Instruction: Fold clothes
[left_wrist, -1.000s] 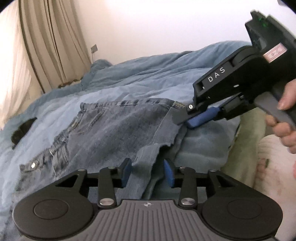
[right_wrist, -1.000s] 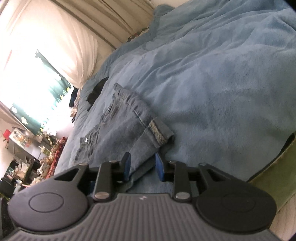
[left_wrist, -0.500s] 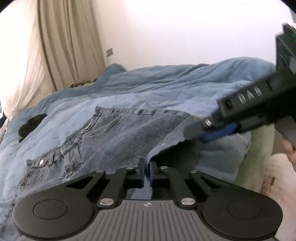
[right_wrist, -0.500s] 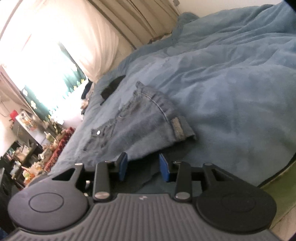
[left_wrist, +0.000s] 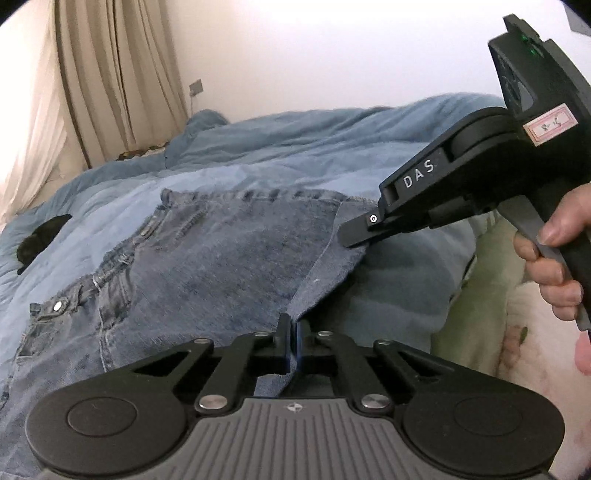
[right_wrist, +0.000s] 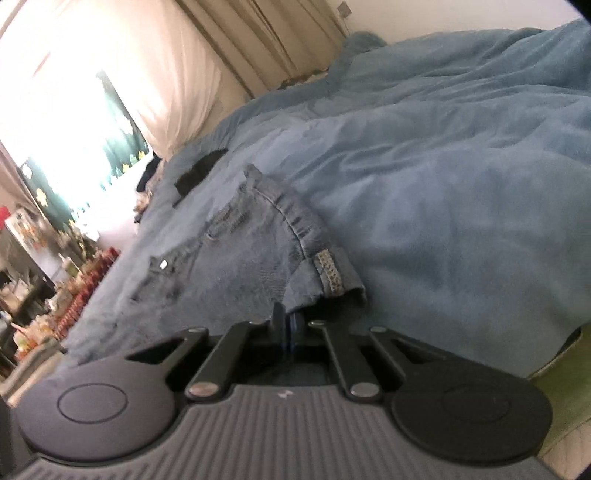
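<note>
A pair of blue denim jeans (left_wrist: 221, 258) lies spread on the bed, with its waist button toward the left. My left gripper (left_wrist: 293, 326) is shut on the near raw edge of the denim, which runs between its pads. In the left wrist view my right gripper (left_wrist: 349, 240) comes in from the right, shut on the corner of the jeans by the hem. The right wrist view is slightly blurred. There the right gripper (right_wrist: 285, 319) has its jaws together on the dark edge of the jeans (right_wrist: 240, 266), just below the rolled cuff (right_wrist: 330, 271).
A blue fleece blanket (left_wrist: 277, 147) covers the bed. A small black item (left_wrist: 40, 236) lies on it at the far left. Beige curtains (left_wrist: 122, 74) hang behind. Green and floral bedding (left_wrist: 480, 295) borders the right. A person's hand (left_wrist: 554, 266) holds the right gripper's handle. Cluttered shelves (right_wrist: 55, 295) stand left.
Both grippers went from open to shut on the jeans' edge, the left one first and the right one in the last half second. Neither hand has shifted much.
</note>
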